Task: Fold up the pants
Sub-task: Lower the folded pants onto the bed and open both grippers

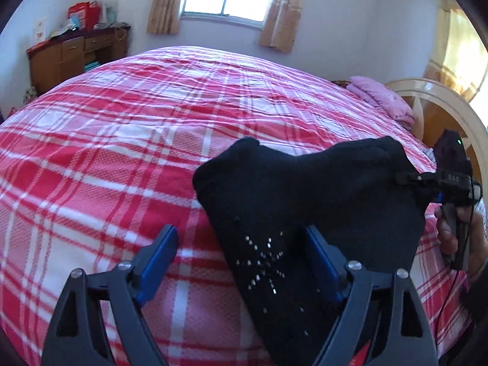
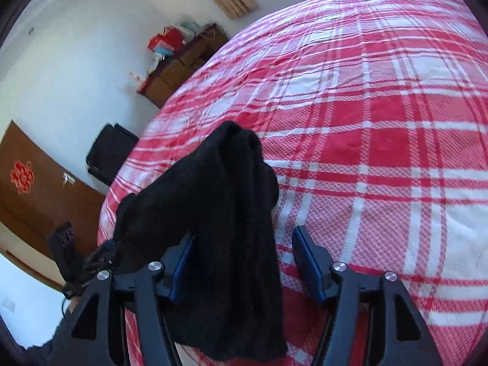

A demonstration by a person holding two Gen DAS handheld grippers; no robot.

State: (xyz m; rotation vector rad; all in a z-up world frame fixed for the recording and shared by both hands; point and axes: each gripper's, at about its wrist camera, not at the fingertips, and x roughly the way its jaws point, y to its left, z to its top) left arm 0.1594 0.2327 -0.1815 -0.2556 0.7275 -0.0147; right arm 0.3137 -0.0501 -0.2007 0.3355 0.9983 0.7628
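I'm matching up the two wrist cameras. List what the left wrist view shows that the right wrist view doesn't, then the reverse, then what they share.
Left wrist only: the studded pattern on the black pants, a pink pillow, the wooden headboard, and the right gripper from the side.

Right wrist only: a brown door with a red ornament, and a black bag beside the bed.

Both: the pants, the red plaid bedspread, the cluttered wooden desk, and curtains.
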